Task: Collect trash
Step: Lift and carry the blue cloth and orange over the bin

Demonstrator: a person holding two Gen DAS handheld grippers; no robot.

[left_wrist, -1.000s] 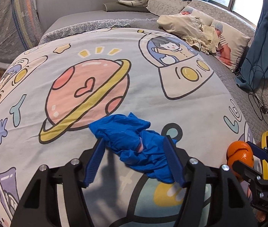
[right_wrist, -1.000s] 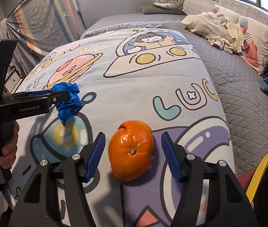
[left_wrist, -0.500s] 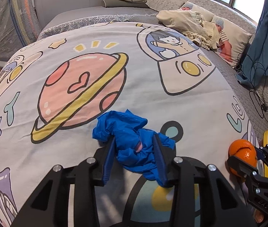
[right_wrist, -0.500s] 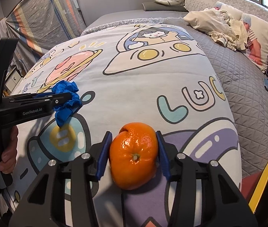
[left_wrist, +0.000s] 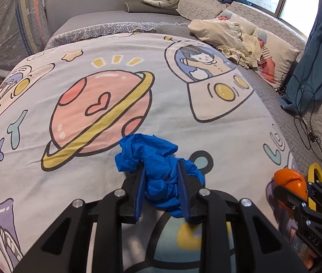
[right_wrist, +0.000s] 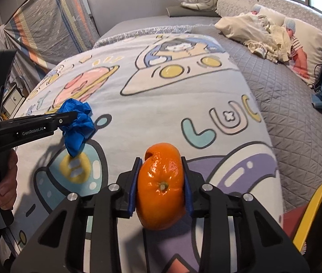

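Both grippers clamped on trash items on the bed.

Left gripper (left_wrist: 162, 191): jaws closed on the crumpled blue glove (left_wrist: 158, 161), which rests on the cartoon blanket (left_wrist: 115, 52) near its front edge. Right gripper (right_wrist: 161, 186): jaws have just been closing, pads now pressing both sides of the orange peel (right_wrist: 161, 188), right of the glove.

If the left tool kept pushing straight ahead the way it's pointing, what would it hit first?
Most likely the cartoon bedspread right under the crumpled blue glove that the left tool pinches; it angles down at the bed, though depth is unclear.
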